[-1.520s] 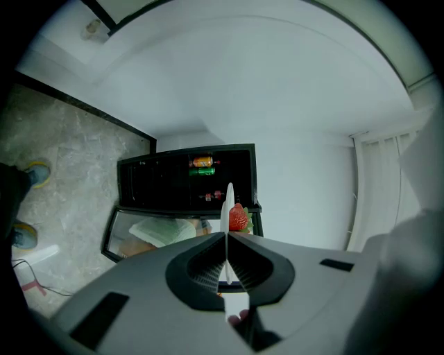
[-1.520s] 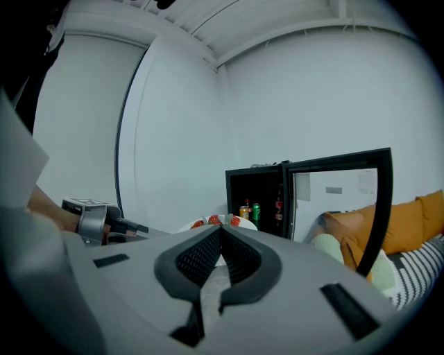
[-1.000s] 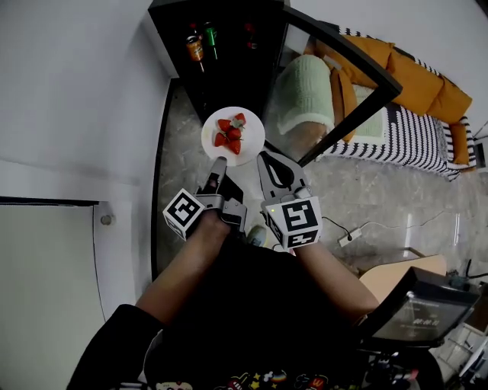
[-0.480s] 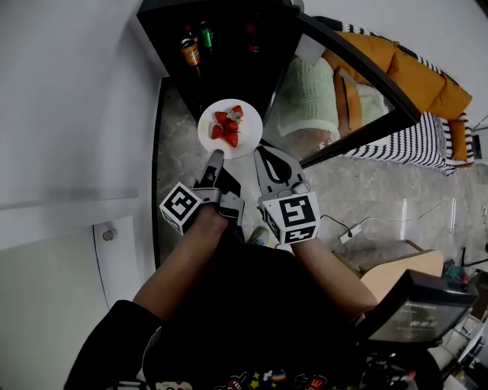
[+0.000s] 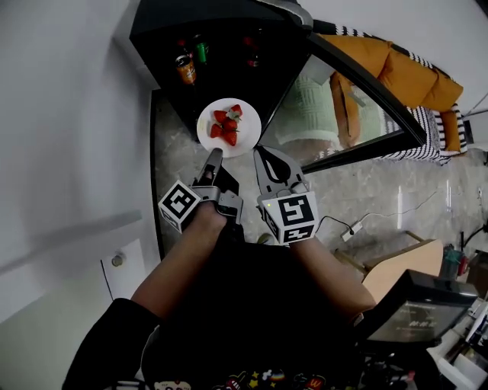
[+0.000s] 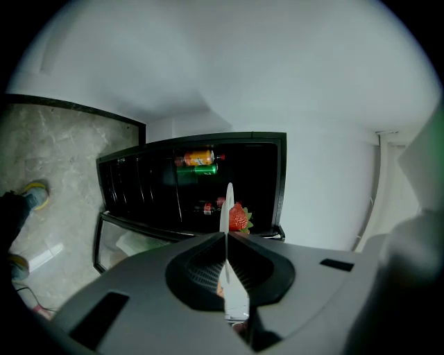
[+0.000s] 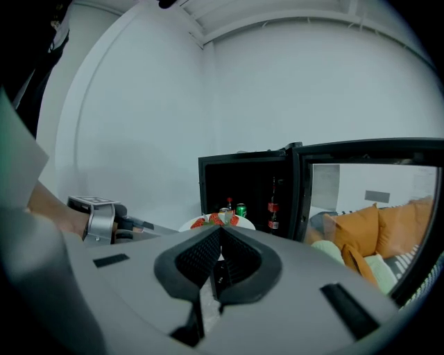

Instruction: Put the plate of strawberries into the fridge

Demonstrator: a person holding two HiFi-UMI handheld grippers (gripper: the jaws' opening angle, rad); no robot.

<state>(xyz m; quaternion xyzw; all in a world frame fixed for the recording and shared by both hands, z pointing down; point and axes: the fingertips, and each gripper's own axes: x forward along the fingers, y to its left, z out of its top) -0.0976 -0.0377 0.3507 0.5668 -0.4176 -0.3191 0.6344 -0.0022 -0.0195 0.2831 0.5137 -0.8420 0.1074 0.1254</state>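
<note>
The left claw [image 6: 226, 234] pinches the rim of the plate [image 5: 245, 137] edge-on, carrying it level so the strawberries [image 5: 226, 124] do not roll. The right claw [image 7: 220, 230], pressed together on nothing, sits at the plate's near edge, probably to steady it. The plate hangs in mid-air just before the open fridge [image 5: 229, 53].

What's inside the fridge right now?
The open fridge holds an orange bottle, a green can and dark red-labelled bottles. The plate is not in yet. Deeper shelf space is too dark to make out.
</note>
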